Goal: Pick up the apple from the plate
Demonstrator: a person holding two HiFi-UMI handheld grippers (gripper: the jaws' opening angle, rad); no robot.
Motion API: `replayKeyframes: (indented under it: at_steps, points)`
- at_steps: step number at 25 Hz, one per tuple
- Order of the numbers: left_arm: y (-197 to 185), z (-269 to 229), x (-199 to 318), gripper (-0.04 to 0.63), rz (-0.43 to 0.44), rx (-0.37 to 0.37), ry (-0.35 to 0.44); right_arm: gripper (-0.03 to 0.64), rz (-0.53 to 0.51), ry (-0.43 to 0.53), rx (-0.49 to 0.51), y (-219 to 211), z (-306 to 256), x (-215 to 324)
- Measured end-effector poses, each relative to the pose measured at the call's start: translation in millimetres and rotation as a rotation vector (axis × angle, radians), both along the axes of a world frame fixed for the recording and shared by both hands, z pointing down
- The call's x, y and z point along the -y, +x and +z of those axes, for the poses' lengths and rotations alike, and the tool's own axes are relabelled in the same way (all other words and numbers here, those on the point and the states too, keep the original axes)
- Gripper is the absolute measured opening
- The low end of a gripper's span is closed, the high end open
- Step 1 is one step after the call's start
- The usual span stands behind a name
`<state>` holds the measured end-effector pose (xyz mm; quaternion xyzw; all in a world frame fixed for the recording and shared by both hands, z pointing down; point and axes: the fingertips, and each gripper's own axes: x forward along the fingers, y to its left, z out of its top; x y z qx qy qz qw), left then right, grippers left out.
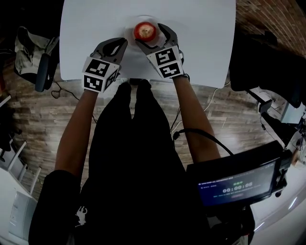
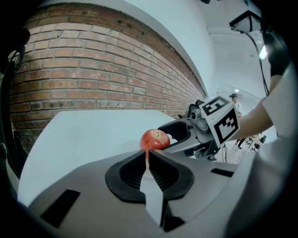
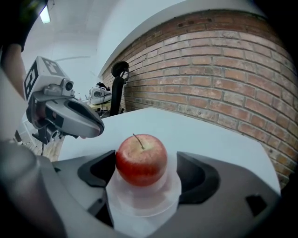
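right gripper (image 1: 150, 33) is being held with jaws spread wide around the apple (image 1: 144, 31) on the white table (image 1: 201, 43), head view. left gripper (image 1: 120, 44) is being held just beside it, apart from the fruit.

left gripper view: its jaws are being pressed together, nothing between; apple is being seen beyond the tips.

right gripper view: apple is being borne upright by a pale plate (image 3: 139, 204) between the open jaws; nothing is being gripped.

We note table (image 1: 95, 28) glaring white, floor (image 1: 43, 119) dim. Lamp (image 3: 45, 14) overhead. Gripper views bow at edges, corners black; foreground soft, apple (image 3: 141, 159) sharp.
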<state>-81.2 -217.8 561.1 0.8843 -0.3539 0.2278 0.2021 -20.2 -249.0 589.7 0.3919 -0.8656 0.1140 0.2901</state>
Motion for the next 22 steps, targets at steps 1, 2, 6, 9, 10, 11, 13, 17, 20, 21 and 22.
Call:
replayKeyframes:
  at_steps: [1, 2, 6, 9, 10, 11, 13, 17, 20, 21, 22]
  points:
    - [-1, -1, -1, 0.008, -0.002, 0.000, -0.001, 0.391, -0.006, 0.002, -0.002, -2, -1, 1]
    - [-2, -1, -1, 0.008, -0.004, 0.000, -0.002, 0.391, -0.011, 0.003, -0.004, -4, -1, 2]
    - [-6, 1, 3, 0.008, -0.012, 0.004, -0.006, 0.391, -0.038, -0.001, -0.002, -11, 1, 5]
    - [-8, 3, 6, 0.008, -0.016, 0.008, -0.010, 0.391, -0.044, -0.008, 0.001, -12, 5, 6]
    - [-9, 3, 7, 0.008, -0.018, 0.008, -0.010, 0.391, -0.044, -0.009, 0.000, -12, 6, 7]
    - [-10, 3, 8, 0.008, -0.020, 0.008, -0.011, 0.391, -0.044, -0.008, -0.002, -12, 6, 8]
    - [-13, 3, 9, 0.008, -0.022, 0.010, -0.011, 0.391, -0.043, -0.007, -0.006, -13, 7, 10]
    - [-15, 3, 9, 0.008, -0.026, 0.012, -0.016, 0.391, -0.035, -0.008, -0.010, -12, 8, 14]
    - [-16, 5, 9, 0.008, -0.027, 0.015, -0.017, 0.391, -0.037, -0.013, -0.014, -12, 12, 14]
    - [-16, 5, 9, 0.008, -0.027, 0.016, -0.018, 0.391, -0.039, -0.015, -0.017, -13, 13, 13]
    - [-17, 5, 9, 0.008, -0.027, 0.016, -0.018, 0.391, -0.043, -0.017, -0.019, -14, 14, 12]
